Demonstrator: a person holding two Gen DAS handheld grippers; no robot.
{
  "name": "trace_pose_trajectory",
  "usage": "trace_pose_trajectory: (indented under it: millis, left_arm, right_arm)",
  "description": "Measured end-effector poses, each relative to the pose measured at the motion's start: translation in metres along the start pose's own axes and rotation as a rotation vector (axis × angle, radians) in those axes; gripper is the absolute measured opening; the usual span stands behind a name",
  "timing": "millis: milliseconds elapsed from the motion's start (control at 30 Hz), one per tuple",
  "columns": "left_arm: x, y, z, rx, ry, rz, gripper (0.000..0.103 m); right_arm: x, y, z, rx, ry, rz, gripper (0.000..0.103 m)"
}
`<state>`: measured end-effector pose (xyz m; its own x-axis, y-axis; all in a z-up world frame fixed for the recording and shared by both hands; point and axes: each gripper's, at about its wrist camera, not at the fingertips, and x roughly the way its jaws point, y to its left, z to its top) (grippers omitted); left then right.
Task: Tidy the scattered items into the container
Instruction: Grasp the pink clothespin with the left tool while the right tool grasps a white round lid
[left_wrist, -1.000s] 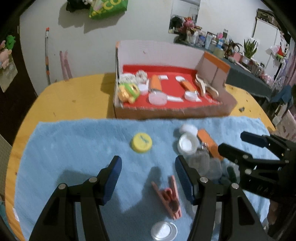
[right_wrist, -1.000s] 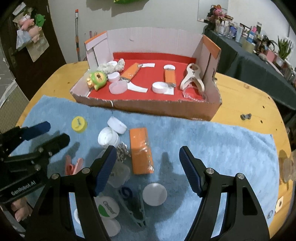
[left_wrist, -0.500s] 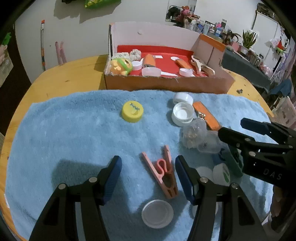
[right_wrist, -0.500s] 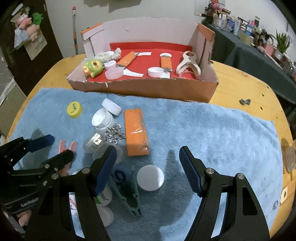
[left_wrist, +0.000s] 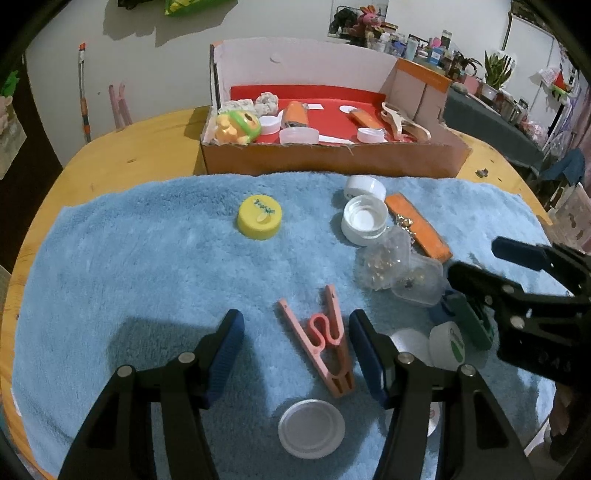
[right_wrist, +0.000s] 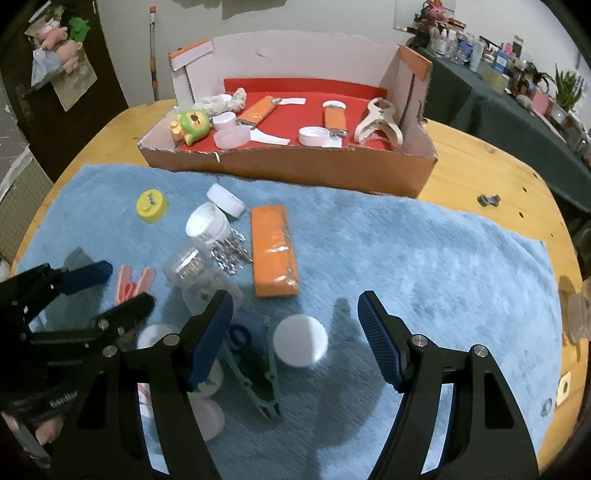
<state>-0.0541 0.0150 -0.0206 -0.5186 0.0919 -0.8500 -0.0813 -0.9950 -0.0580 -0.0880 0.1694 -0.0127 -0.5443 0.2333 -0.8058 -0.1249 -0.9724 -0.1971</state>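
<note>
L tongs (left_wrist: 295, 343) closing round flat pink peg (left_wrist: 320, 339) w/ curly spring, untouched; R tongs (right_wrist: 295, 332) spread, empty.

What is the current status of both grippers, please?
Left gripper closing around pink clothespin, not gripped. Right gripper open over white cap. Box unobstructed.

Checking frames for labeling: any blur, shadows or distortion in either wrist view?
Left wrist: sharp, strong fisheye bend, left gripper casts a dark shadow on the blue towel. Right wrist: sharp too, vignetted corners, softer shadows beside the white cap.
</note>
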Motion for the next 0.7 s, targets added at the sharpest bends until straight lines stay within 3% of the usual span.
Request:
trace_pose_trajectory:
  millis: [333,700]
  left_arm:
    - [0.001,-0.003,0.001,0.013,-0.021,0.012,0.044]
    - [0.0,-0.008,0.001,0.02,-0.025,-0.006,0.031]
  right_arm:
    - [0.003,-0.013,-0.013,0.029,0.013,0.003,0.068]
    - [0.005,-0.013,-0.013,0.026,0.021,0.051,0.035]
